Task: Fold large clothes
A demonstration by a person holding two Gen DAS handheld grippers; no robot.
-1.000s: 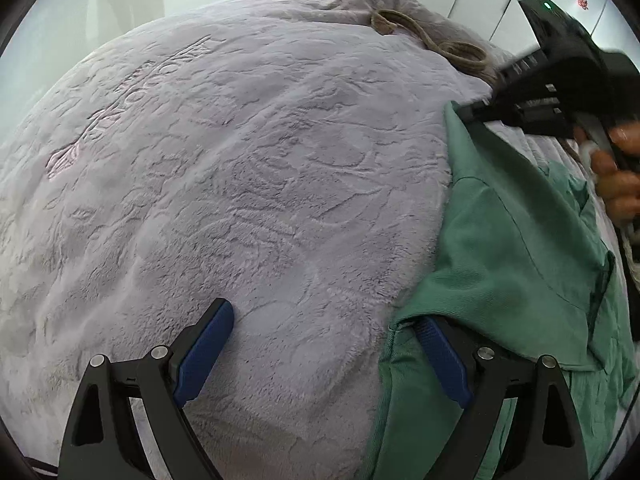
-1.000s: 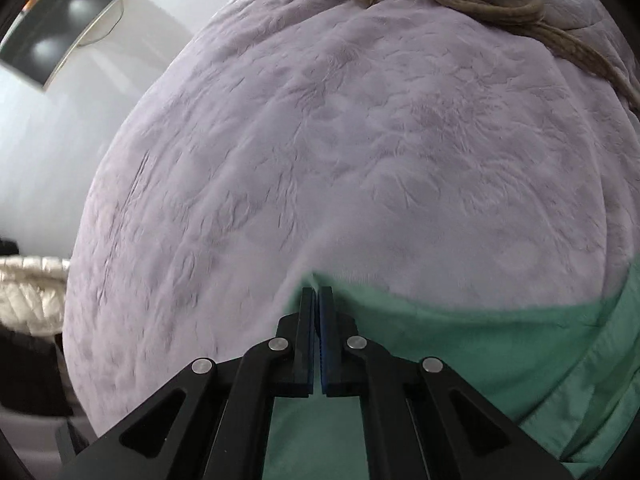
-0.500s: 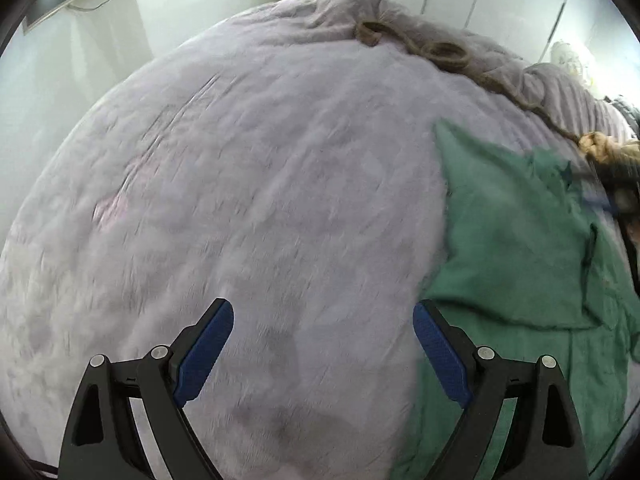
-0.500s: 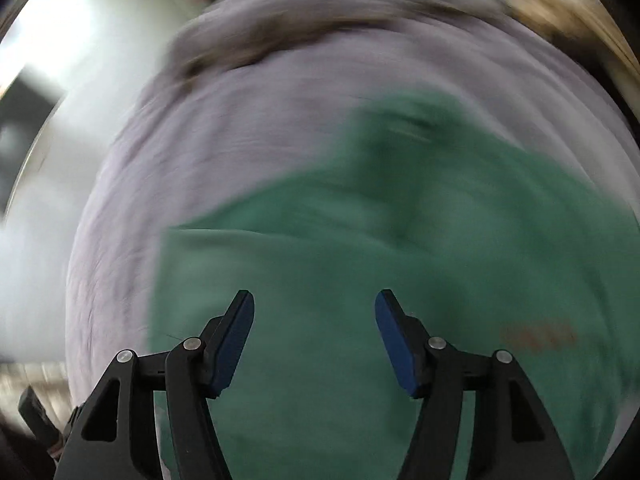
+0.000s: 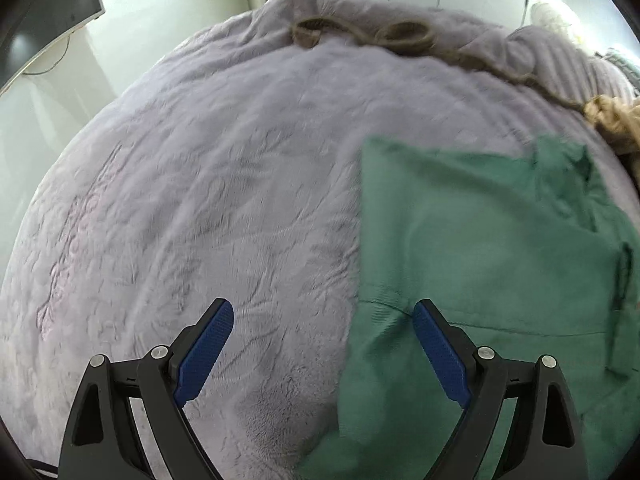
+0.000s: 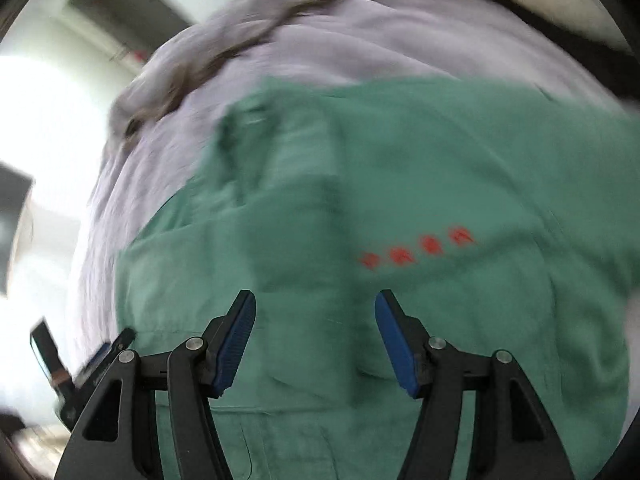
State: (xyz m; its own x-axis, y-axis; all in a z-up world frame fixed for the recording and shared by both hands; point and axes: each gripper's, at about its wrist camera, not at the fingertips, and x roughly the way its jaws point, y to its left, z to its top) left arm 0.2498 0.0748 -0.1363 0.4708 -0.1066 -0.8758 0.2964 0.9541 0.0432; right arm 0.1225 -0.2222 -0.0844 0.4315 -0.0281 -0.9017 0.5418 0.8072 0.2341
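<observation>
Green woven garment [image 5: 480, 248]: lies on a pale lilac embossed plush blanket [image 5: 208, 184] covering a bed; fills the right half of the left wrist frame, its straight left edge running from centre to bottom centre. One panel is folded over the layer beneath. In the right wrist view the same garment [image 6: 400, 184] fills the centre and lower frame, blurred, with a row of small red printed marks [image 6: 416, 250] right of centre.

Left gripper [image 5: 322, 354]: blue-padded jaws spread wide, holding nothing; the right pad sits over the garment's edge, the left over bare blanket.

Right gripper [image 6: 314, 338]: jaws spread apart, empty, above green cloth.

Brown braided cord [image 5: 404, 36]: loops along the blanket's far edge, upper centre to upper right.

Dark monitor [image 5: 44, 20]: upper left corner.
</observation>
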